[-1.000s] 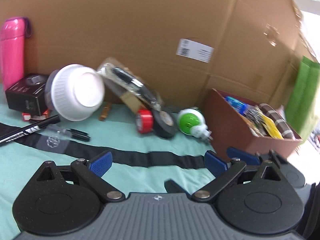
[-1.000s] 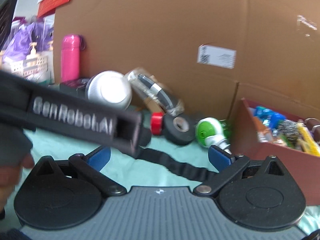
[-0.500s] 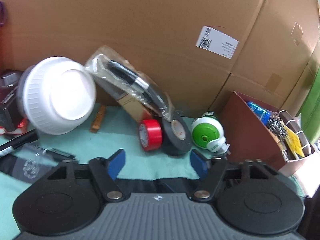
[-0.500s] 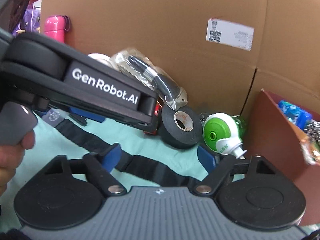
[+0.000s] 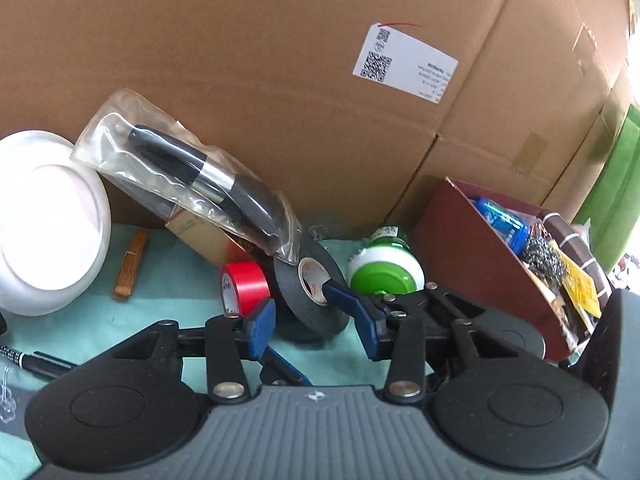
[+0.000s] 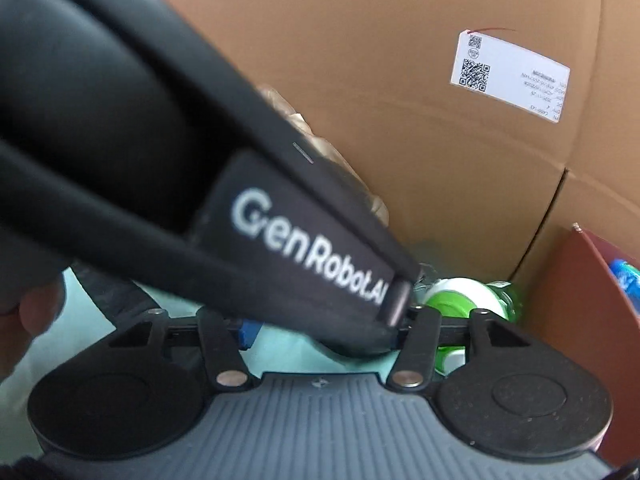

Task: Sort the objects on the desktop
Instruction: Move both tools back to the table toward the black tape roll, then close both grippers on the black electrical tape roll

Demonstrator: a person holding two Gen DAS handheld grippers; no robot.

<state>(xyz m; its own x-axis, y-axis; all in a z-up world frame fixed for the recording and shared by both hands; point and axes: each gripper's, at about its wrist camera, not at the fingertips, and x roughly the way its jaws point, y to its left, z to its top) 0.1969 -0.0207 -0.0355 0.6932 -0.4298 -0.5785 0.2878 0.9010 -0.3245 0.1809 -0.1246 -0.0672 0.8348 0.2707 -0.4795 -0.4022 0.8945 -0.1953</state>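
**Tight squeeze around the black tape**

Left gripper (image 5: 316, 312) sits with jaws spread either side of the black tape roll (image 5: 310, 292), and it's crowded: red tape roll (image 5: 244, 286) touching at 9 o'clock, green-and-white dispenser (image 5: 384, 276) just beside at 3, bagged marker (image 5: 192, 172) leaning over from 11. Brown box (image 5: 472, 256) walls off 3 o'clock, cardboard wall (image 5: 280, 60) blocks 12. Bare desk (image 5: 168, 292) opens toward 9 o'clock, short of the white bowl (image 5: 44, 224). From the right wrist, the left gripper's body (image 6: 200, 200) fills the view.
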